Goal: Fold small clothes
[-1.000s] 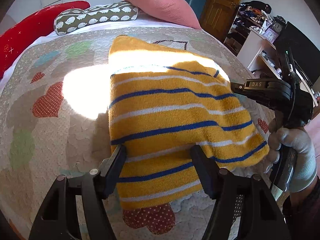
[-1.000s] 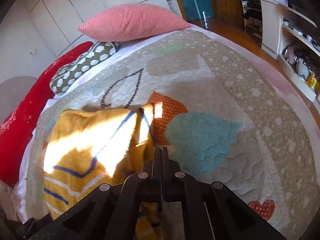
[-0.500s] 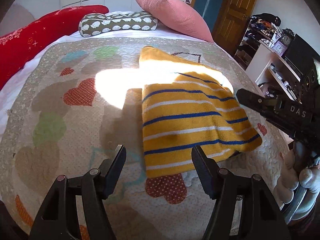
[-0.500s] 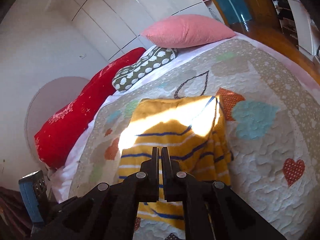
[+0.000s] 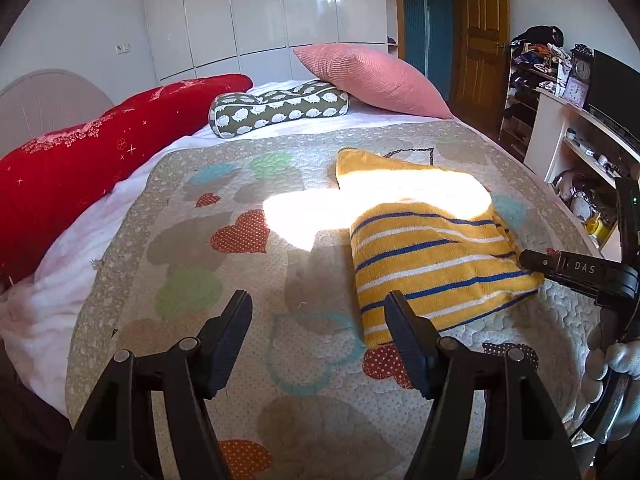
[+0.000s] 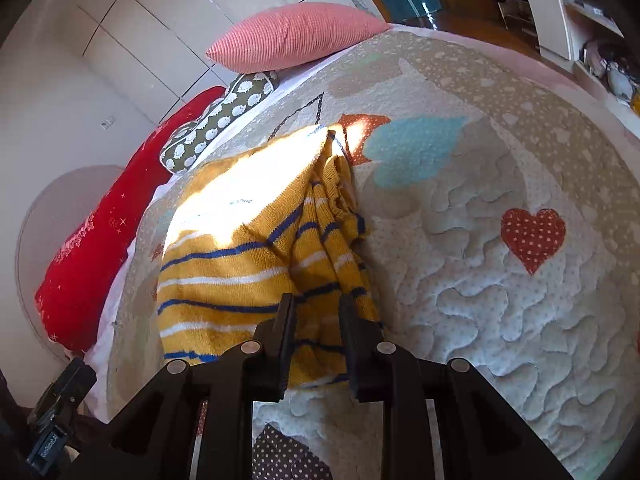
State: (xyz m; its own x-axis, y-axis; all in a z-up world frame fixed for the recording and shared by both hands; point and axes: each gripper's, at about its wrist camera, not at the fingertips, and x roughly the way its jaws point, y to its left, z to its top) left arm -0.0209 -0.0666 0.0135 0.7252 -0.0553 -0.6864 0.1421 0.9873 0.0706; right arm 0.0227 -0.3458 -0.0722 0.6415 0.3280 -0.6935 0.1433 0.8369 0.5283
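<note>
The yellow knitted garment with blue and white stripes (image 5: 432, 256) lies on the quilted bedspread with heart patches (image 5: 240, 272), already doubled into a compact, thick rectangle, with several stacked layers showing along its right-hand edge in the right wrist view (image 6: 336, 216). By the look of it the folding of this piece is largely done; what seems left is tidying that loose layered edge, squaring the bundle, or one more fold, and no other small clothes show in either view. The left gripper (image 5: 320, 324) hangs above the quilt with its jaws spread wide and nothing between them; the garment's near corner sits just ahead of and beside its right-hand finger, apart from it. The right gripper (image 6: 316, 320) has its jaws parted narrowly, and the garment's near edge lies right at the tips, seen through the gap; whether any cloth is actually caught there I cannot tell. From the left view the right gripper's tip meets the garment's far side edge. A pink ribbed pillow (image 5: 368, 76) lies well beyond both jaws.
</note>
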